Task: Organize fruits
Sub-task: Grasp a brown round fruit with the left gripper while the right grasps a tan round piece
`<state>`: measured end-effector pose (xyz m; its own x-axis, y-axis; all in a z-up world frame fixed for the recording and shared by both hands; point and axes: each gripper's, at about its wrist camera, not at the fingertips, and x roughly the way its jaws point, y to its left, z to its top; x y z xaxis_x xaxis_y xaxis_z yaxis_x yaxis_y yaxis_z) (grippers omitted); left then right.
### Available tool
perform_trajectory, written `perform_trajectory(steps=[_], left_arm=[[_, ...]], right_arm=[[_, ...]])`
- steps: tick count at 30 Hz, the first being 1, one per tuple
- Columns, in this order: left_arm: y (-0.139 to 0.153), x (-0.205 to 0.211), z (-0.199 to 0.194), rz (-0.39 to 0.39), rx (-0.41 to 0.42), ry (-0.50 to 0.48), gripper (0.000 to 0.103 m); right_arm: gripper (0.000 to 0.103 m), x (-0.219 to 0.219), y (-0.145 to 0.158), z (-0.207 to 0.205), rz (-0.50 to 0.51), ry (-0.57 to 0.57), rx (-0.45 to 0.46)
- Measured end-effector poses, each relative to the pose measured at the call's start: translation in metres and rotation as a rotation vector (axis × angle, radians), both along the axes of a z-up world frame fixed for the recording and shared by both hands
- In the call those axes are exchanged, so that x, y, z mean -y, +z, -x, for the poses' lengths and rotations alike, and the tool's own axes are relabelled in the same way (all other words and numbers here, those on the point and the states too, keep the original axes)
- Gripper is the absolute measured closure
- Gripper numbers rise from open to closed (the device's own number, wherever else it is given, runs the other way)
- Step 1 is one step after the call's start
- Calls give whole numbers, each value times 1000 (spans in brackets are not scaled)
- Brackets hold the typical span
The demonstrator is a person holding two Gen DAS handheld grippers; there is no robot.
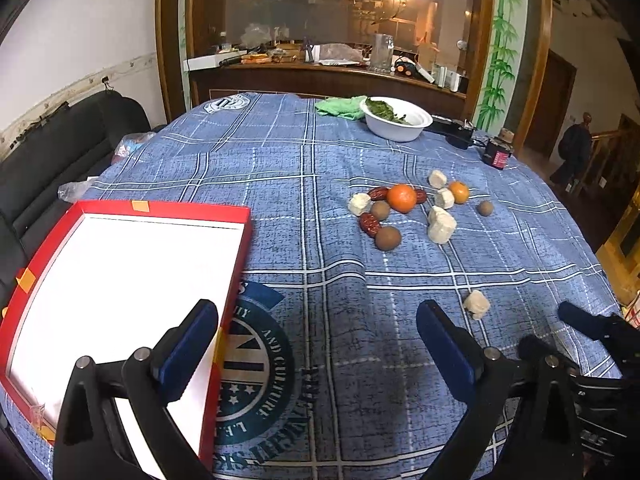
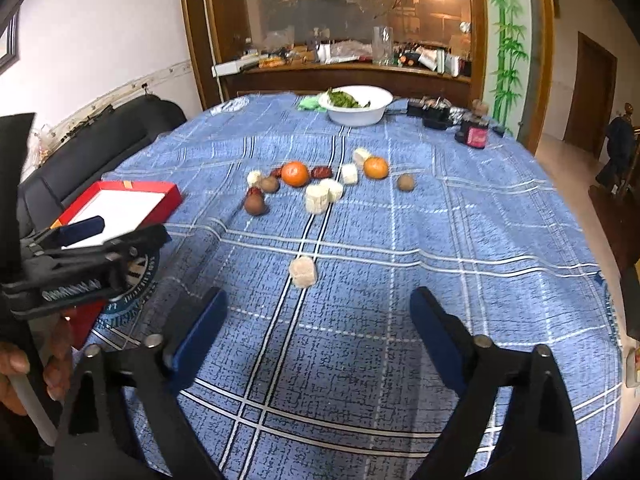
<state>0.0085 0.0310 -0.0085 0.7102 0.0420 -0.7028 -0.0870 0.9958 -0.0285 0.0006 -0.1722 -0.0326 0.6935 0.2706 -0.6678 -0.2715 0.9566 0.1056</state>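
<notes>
My left wrist camera looks forward and down between its 2 blue-padded fingers [image 1: 188,344] across the round table under a blue plaid cloth [image 1: 304,152]. The red-rimmed, white-floored shallow box [image 1: 168,210] sits close at 9 o'clock. My right wrist camera faces the same way from a spot to the right, also angled down; there the box [image 2: 160,194] is farther off at 10 o'clock. Both views share the cluster of oranges, brown fruits and pale chunks [image 1: 402,198] at 12 to 1 o'clock, the lone pale chunk [image 2: 303,272] nearest, and the white bowl of greens [image 2: 360,114] at the far edge.
</notes>
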Motion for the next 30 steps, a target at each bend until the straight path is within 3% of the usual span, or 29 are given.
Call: perform_trajectory(steps=[2, 5, 8, 10, 12, 16, 20, 23, 26, 30], left_arm=[[-2, 0, -4, 5, 6, -1, 4], [-5, 0, -14, 2, -1, -2, 10], [-6, 2, -25, -13, -12, -2, 15], [-8, 5, -34, -31, -19, -3, 17], [-9, 13, -46, -44, -24, -14, 22], [-16, 36, -75, -65, -69, -38, 24], [-31, 55, -102, -102, -100, -35, 40], [-46, 59, -118, -98, -131, -20, 47], [-43, 59, -120, -112, -124, 5, 79], [-37, 51, -110, -64, -124, 1, 79]], right_arm=[[29, -5, -7, -8, 3, 17, -30], [34, -16, -17, -22, 33, 43, -61], [53, -27, -26, -41, 48, 59, -95], [59, -32, -33, -54, 51, 61, -121], [79, -37, -43, -65, 63, 72, -161], [80, -33, -42, -62, 72, 58, -167], [80, -9, -39, -58, -3, 15, -159], [80, 4, -36, -55, -30, 0, -147], [80, 12, -34, -53, -56, -2, -132], [80, 13, -31, -51, -71, 7, -120]])
